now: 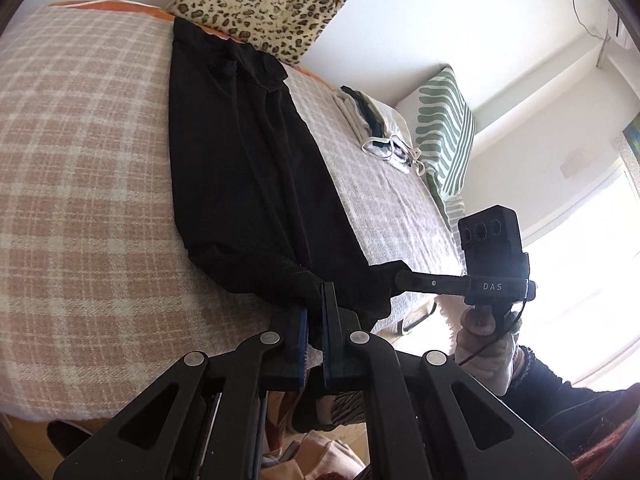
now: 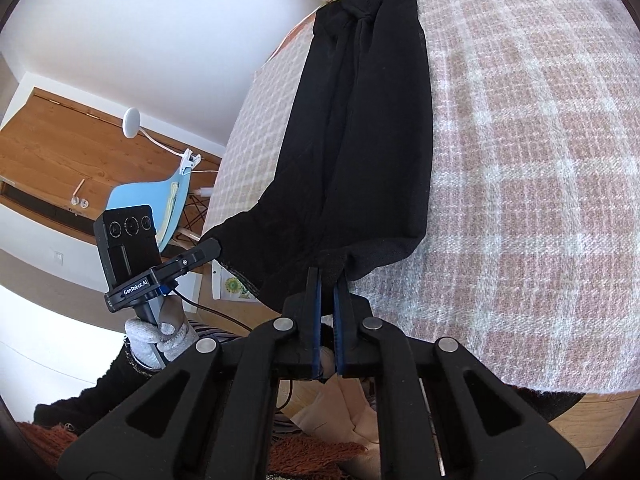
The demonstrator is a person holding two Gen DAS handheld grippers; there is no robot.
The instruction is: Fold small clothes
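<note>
A long black garment (image 1: pixel 248 168) lies stretched along a bed with a pink-and-cream checked blanket (image 1: pixel 80 152). My left gripper (image 1: pixel 316 300) is shut on one near corner of its hem, lifted a little off the bed edge. In the same view the right gripper (image 1: pixel 402 276) grips the other near corner. From the right wrist view, the black garment (image 2: pixel 360 152) runs away toward the far end, my right gripper (image 2: pixel 326 280) is shut on its hem, and the left gripper (image 2: pixel 214 249) pinches the corner on the left.
A leopard-print cushion (image 1: pixel 268 0) stands at the far end of the bed. A pile of light clothes (image 1: pixel 380 132) and a green striped pillow (image 1: pixel 444 128) lie to the right. A blue chair (image 2: pixel 160 200) and wooden door (image 2: pixel 60 148) are beside the bed. Gloved hands hold both grippers.
</note>
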